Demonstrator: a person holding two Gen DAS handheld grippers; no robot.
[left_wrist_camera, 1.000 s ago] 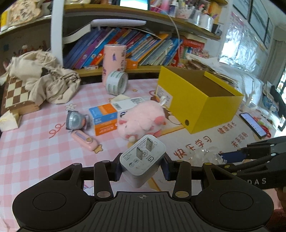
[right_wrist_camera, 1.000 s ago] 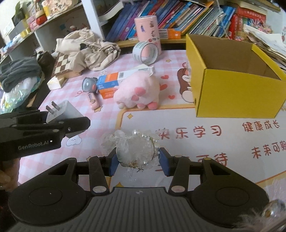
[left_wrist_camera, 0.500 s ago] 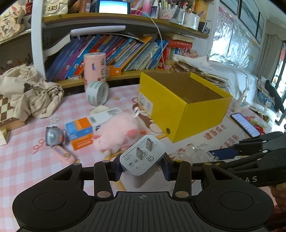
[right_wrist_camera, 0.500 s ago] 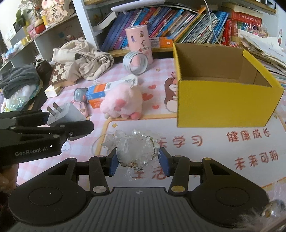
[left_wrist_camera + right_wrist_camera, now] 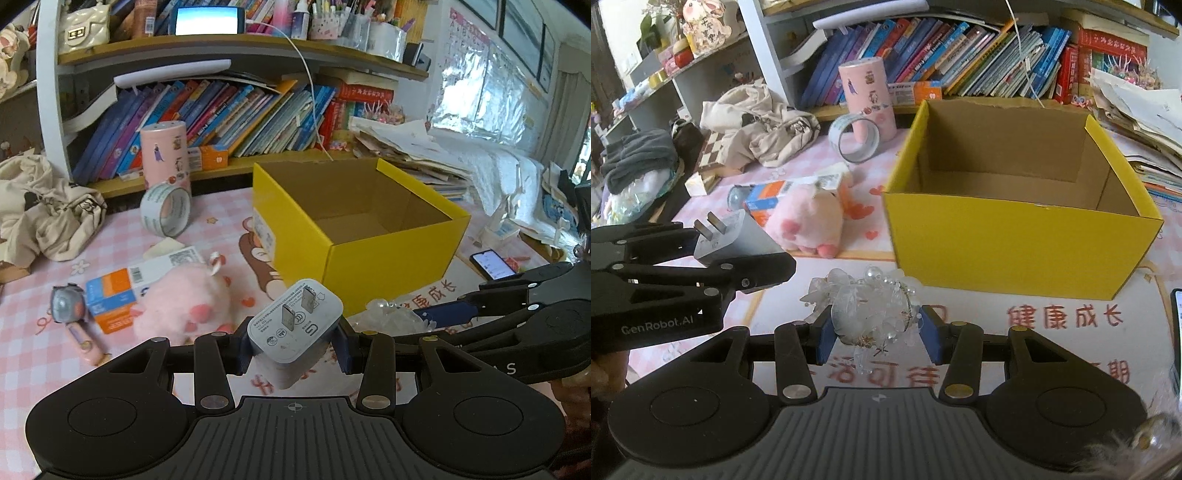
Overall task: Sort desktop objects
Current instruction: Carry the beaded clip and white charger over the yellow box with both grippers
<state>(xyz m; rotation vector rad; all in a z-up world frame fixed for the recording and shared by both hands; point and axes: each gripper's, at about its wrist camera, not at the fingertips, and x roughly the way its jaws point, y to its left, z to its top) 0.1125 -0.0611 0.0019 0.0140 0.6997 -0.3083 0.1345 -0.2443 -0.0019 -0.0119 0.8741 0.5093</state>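
1. Both grippers have carried their loads closer to the yellow box (image 5: pixel 1015 243); it looms larger now.
2. Left gripper (image 5: pixel 293 341) is clamped on the white charger (image 5: pixel 295 328), prongs up, above the desk mat (image 5: pixel 229 229).
3. Right gripper (image 5: pixel 877 332) pinches the clear beaded ornament (image 5: pixel 871 306), just short of the box's front wall.
4. The pink plush (image 5: pixel 809 221) lies left of the box.

Left gripper (image 5: pixel 293 345) jaws clamp white charger (image 5: pixel 293 328); yellow box (image 5: pixel 369 236) beyond.
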